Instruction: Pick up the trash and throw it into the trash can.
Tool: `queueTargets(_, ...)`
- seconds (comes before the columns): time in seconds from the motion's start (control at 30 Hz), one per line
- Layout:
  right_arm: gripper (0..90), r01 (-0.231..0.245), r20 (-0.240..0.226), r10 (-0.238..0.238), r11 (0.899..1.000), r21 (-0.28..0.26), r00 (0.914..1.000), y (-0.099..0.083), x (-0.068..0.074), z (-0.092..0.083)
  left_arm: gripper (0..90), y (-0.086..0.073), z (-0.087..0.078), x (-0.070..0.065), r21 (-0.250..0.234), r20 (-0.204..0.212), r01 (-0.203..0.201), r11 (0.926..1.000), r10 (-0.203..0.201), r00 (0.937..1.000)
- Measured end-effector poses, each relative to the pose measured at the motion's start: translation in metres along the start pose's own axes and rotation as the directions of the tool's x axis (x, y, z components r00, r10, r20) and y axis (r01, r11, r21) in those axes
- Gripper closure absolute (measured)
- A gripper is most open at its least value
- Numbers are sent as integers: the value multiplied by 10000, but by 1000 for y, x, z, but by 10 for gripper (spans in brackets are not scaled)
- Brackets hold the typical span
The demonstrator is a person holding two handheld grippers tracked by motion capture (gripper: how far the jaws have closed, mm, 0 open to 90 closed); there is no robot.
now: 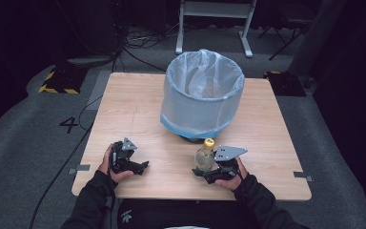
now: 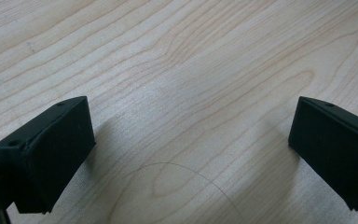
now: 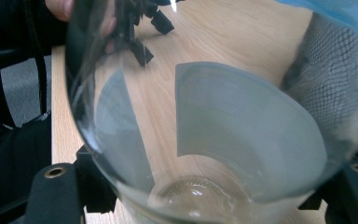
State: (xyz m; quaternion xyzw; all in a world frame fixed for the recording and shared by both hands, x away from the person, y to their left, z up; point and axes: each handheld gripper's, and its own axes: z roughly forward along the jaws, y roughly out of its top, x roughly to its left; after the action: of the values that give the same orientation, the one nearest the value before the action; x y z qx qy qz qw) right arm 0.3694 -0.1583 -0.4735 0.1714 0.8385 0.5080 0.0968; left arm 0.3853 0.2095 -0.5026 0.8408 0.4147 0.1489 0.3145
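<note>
At the near right of the wooden table [image 1: 138, 102], a clear yellow-capped bottle [image 1: 205, 156] stands clamped in the right gripper [image 1: 208, 172], just before the bag-lined mesh bin [image 1: 202, 95], while the left gripper [image 1: 140, 167], jaws spread wide, rests well apart on bare wood

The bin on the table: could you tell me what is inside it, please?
The bin is lined with a pale plastic bag, seen crumpled against the inner wall. The near wall hides the bottom, so any contents there cannot be seen. The bottle stands outside, in the right gripper.
</note>
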Motion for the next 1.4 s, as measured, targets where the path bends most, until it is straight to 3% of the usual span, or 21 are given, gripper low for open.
queueTargets(0.27, 279, -123, 134, 129, 9990, -427, 9998, 1, -4, -7, 3, 0, 0, 0, 2, -2, -2, 10000, 2, 10000)
queueTargets(0.57, 280, -284, 916, 341, 9976, -636, 9952, 6, -8, -28, 3, 0, 0, 0, -2, 0, -2, 10000, 2, 10000)
queueTargets(0.8, 280, -137, 1446, 260, 9963, -854, 9892, 8, -15, -48, 3, 0, 0, 0, 1, -2, -4, 10000, 4, 10000)
queueTargets(0.9, 280, -280, 1929, 458, 9952, -942, 9801, 13, -18, -65, 3, 0, 0, 0, 0, 3, -1, 10000, 1, 10000)
queueTargets(1.17, 280, -239, 2515, 616, 9883, -1503, 9659, 25, -29, -90, 3, 0, 0, 0, -2, -1, 0, 10000, 0, 10000)
queueTargets(1.23, 280, -283, 2823, 751, 9857, -1663, 9564, 29, -35, -103, 3, 0, 0, 0, 0, -2, -1, 10000, 1, 10000)
queueTargets(1.3, 280, -288, 2870, 791, 9841, -1754, 9547, 30, -37, -105, 3, 0, 0, 0, -1, 1, 4, 10000, -4, 10000)
queueTargets(1.4, 280, -203, 3174, 807, 9818, -1891, 9448, 37, -43, -114, 3, 0, 0, 0, -1, -2, 1, 10000, -1, 10000)
